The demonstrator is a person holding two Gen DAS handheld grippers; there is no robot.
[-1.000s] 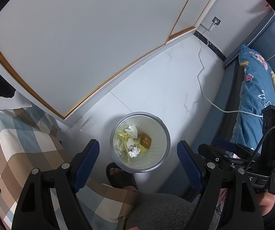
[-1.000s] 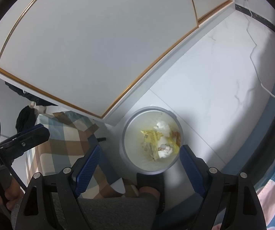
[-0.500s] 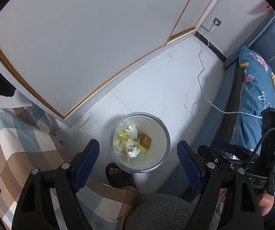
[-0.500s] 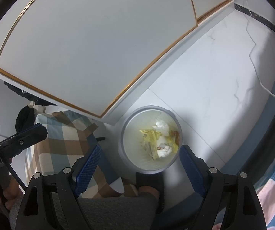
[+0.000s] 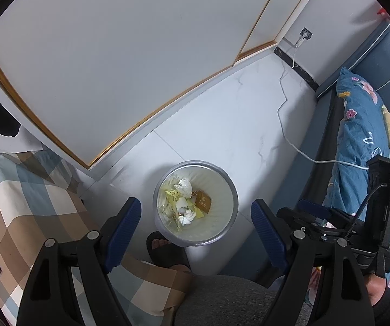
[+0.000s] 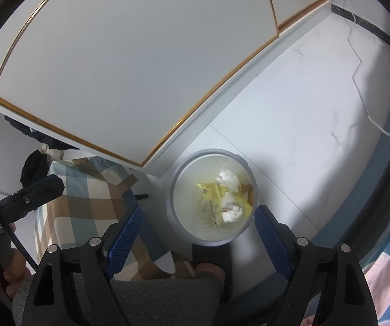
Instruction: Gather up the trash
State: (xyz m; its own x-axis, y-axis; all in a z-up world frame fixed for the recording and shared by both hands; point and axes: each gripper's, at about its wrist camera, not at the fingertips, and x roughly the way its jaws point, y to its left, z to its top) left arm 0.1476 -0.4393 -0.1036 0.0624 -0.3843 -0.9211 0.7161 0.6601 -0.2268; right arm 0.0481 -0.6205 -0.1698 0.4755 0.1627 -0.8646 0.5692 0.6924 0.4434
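Item: waste bin [image 5: 216,240], round, pale grey, lined in white, standing on the white marbled floor [image 5: 238,135] close to the corner of a white wardrobe [image 5: 113,54] edged in gold trim.

Contents: crumpled white tissues [image 5: 184,187], a yellow wrapper [image 5: 172,194] and a brown packet [image 5: 203,202], all lying at the bottom of the bin.

Left gripper [image 5: 196,224]: jaws spread wide, nothing between the blue pads [image 5: 123,222]. It is held above the bin, which sits centred in the gap, well below the fingertips.

Right gripper [image 6: 197,231]: jaws likewise wide apart and holding nothing. The bin shows between its pads too, lying nearer the right-hand one.

Seen only from the left wrist: a bed with blue floral bedding [image 5: 363,141], a wall socket [image 5: 305,34] with a white cable [image 5: 290,135] trailing across the floor to the bed, and the right gripper seen from the side at the frame's right edge. The brown packet shows plainly here.

Seen only from the right wrist: the left gripper [image 6: 32,193] at the left edge, gripped by a hand [image 6: 7,271], and dark clothing [image 6: 33,167] bundled beyond a checked cloth [image 6: 86,190].

Common to both: the checked cloth, a foot in a dark slipper [image 5: 165,250] touching the bin's near side, and a grey trouser leg [image 6: 154,298].
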